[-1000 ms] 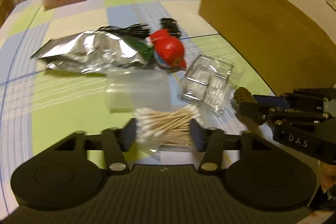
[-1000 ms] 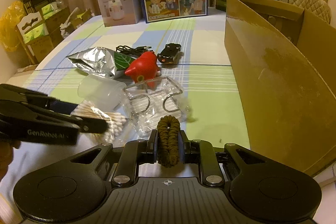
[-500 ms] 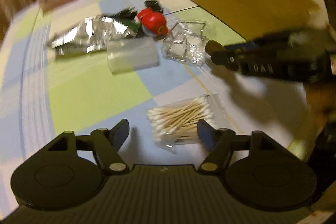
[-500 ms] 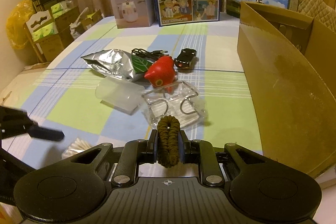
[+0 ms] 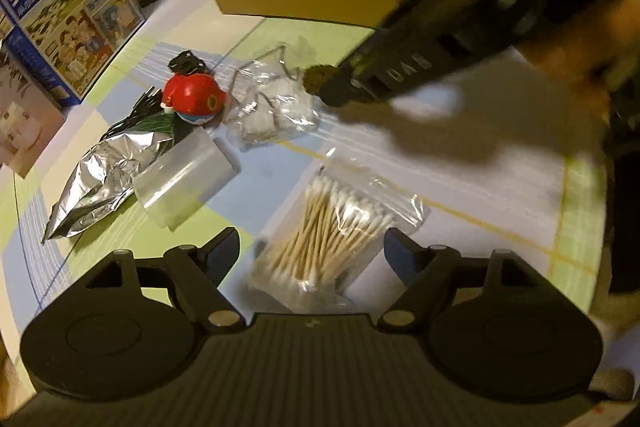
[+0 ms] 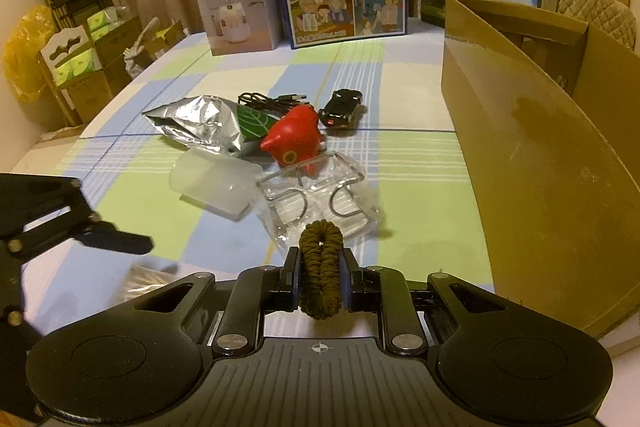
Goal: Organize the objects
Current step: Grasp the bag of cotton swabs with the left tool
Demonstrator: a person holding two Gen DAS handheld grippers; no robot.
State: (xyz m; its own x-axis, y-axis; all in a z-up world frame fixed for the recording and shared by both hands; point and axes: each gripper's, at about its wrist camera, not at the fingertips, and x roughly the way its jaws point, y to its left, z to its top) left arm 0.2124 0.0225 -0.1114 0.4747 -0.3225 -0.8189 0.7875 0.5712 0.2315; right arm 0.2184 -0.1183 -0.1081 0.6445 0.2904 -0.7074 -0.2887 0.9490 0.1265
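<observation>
The dark olive braided hair tie (image 6: 321,269) is sitting clamped upright between the pads of the right gripper (image 6: 320,281), raised above the checked tablecloth (image 6: 416,155) and to the left of the open brown cardboard box (image 6: 532,163) — the landmark here. The step in hand looks like carrying the tie to that box; the next move is calling for a lift over the tall near wall before letting go.

The left gripper (image 5: 312,251) is hanging with its jaws spread wide and empty, straddling the clear plastic bag of wooden cotton swabs (image 5: 336,223), probably the next pick.

Further left of the box are lying a clear plastic clamshell (image 6: 320,199), a frosted plastic cup on its side (image 6: 214,183), a red round toy figure (image 6: 296,141), a crinkled silver foil pouch (image 6: 196,125), a black toy car (image 6: 342,105) and a coiled black cable (image 6: 272,99) — none blocking the way to the box.
</observation>
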